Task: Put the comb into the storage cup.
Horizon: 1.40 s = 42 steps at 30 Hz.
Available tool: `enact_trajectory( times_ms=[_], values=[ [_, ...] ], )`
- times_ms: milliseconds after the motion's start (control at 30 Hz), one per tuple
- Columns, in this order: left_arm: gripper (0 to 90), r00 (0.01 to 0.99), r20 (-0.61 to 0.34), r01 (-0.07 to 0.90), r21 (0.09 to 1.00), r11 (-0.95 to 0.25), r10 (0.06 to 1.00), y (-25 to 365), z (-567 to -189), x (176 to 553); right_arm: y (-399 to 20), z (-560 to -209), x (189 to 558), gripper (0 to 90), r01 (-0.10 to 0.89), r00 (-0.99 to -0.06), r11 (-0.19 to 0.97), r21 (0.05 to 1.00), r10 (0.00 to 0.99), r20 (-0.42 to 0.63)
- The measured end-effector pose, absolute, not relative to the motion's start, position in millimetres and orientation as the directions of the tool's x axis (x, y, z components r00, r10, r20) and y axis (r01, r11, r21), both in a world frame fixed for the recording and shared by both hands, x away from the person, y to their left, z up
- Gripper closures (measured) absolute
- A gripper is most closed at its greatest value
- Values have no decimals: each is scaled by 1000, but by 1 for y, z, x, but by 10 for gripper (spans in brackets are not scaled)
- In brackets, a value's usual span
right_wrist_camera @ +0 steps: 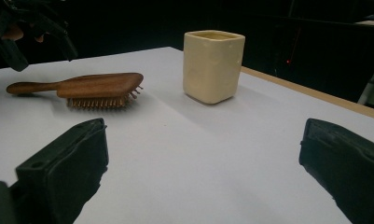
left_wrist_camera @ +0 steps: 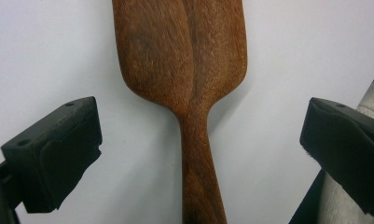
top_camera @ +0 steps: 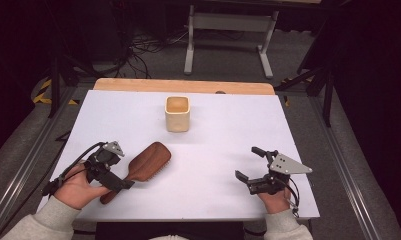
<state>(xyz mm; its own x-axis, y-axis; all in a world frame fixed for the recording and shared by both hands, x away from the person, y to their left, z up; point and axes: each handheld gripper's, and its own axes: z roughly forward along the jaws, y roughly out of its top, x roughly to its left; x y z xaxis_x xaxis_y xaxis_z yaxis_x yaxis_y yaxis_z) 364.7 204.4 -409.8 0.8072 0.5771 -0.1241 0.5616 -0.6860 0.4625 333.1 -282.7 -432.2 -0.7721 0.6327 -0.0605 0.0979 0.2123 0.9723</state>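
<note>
High view: white worktop (top_camera: pixel 138 120), wooden hairbrush (top_camera: pixel 149 161) lying bristles-down at front left, handle toward the person. Left tongs (top_camera: pixel 122 172) over that handle, spread wide, gripping nothing; in the left gripper view, handle between the two jaws, clear of both. Cream square cup (top_camera: pixel 177 113) upright near the far middle, well apart from the brush. Right tongs (top_camera: pixel 248 164) at front right, wide open, empty, aimed toward cup and brush over bare worktop.

Light grey sleeves (top_camera: pixel 48 219), black claws (top_camera: pixel 251 167) with padded jaws, grey triangular plates (top_camera: pixel 287 164), trailing black cables (top_camera: pixel 73 165).
</note>
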Motion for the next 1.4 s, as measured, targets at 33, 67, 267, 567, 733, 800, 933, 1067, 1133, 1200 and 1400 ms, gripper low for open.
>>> enact_trajectory(
  times_ms=[33,67,267,567,733,800,933,1067,1133,1200,1400],
  values=[
    [1,805,-120,563,460,-686,581,204,-410,364,-283,-432,333,18,94,-772,213,973,632,-63],
    [1,804,-118,565,459,-686,583,204,-411,364,-283,-432,333,18,94,-772,213,973,632,-63],
    [5,789,-107,579,458,-674,605,202,-416,361,-283,-432,333,18,95,-773,213,973,632,-63],
    [28,772,-92,599,438,-671,629,196,-426,359,-283,-432,333,19,98,-773,213,972,631,-60],
    [74,762,-98,614,423,-666,640,194,-432,360,-282,-432,333,18,97,-774,213,972,631,-61],
    [112,766,-83,609,409,-679,637,192,-435,360,-282,-432,333,18,97,-774,212,972,630,-60],
    [183,760,-92,620,399,-675,643,191,-438,360,-282,-432,333,18,98,-773,214,972,632,-60],
    [256,755,-91,629,383,-677,650,189,-441,361,-282,-433,333,18,98,-773,214,972,631,-61],
    [279,754,-83,629,378,-680,651,188,-443,362,-282,-433,333,18,99,-773,214,972,632,-60],
    [309,747,-74,635,372,-677,660,187,-444,362,-282,-432,333,19,98,-773,212,972,632,-60],
    [460,739,-36,636,369,-678,673,183,-446,359,-282,-433,333,18,98,-773,214,972,632,-62]
  ],
)
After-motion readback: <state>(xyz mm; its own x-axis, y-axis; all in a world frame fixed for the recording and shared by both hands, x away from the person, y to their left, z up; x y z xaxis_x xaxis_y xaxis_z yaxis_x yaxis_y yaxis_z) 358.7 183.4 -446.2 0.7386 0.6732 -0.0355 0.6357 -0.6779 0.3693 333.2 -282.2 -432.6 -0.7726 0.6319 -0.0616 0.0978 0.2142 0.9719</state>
